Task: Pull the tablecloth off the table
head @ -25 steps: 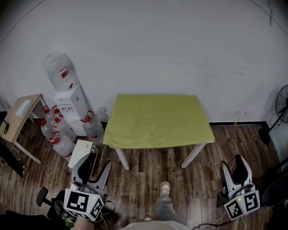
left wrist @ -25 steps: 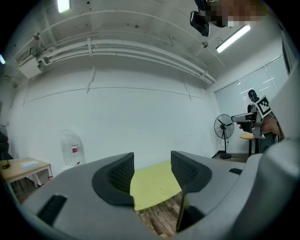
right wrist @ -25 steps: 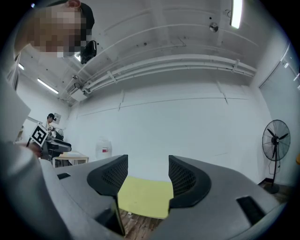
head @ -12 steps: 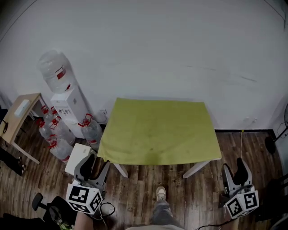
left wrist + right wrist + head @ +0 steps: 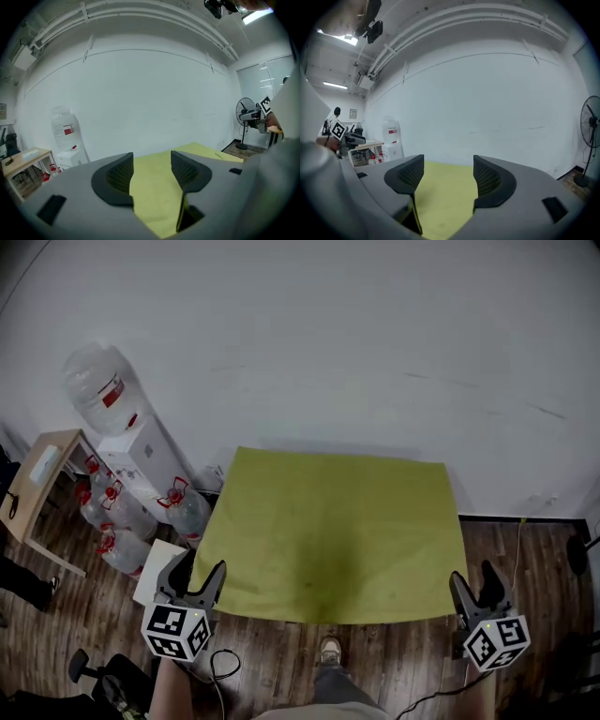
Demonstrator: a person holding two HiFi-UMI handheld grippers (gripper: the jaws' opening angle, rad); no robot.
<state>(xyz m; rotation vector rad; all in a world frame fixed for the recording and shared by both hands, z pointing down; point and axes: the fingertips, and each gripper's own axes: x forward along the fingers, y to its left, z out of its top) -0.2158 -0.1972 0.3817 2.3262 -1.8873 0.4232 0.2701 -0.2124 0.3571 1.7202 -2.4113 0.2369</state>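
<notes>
A yellow-green tablecloth lies flat over the table and hides its top and legs. My left gripper hovers at the cloth's near left corner, jaws apart and empty. My right gripper is just off the near right corner, its jaws opening with nothing between the pads. In the left gripper view the cloth stretches away beyond the open left gripper. The right gripper view likewise shows the cloth past the right gripper. Neither gripper touches the cloth.
A white water dispenser with a bottle on top stands left of the table against the wall. Spare water bottles, a white box and a wooden side table are nearby. A standing fan is on the right. My shoe is below the table's near edge.
I have stepped closer to the table. Both grippers moved up from floor level to the cloth's near corners. The right jaws stand a little wider.
</notes>
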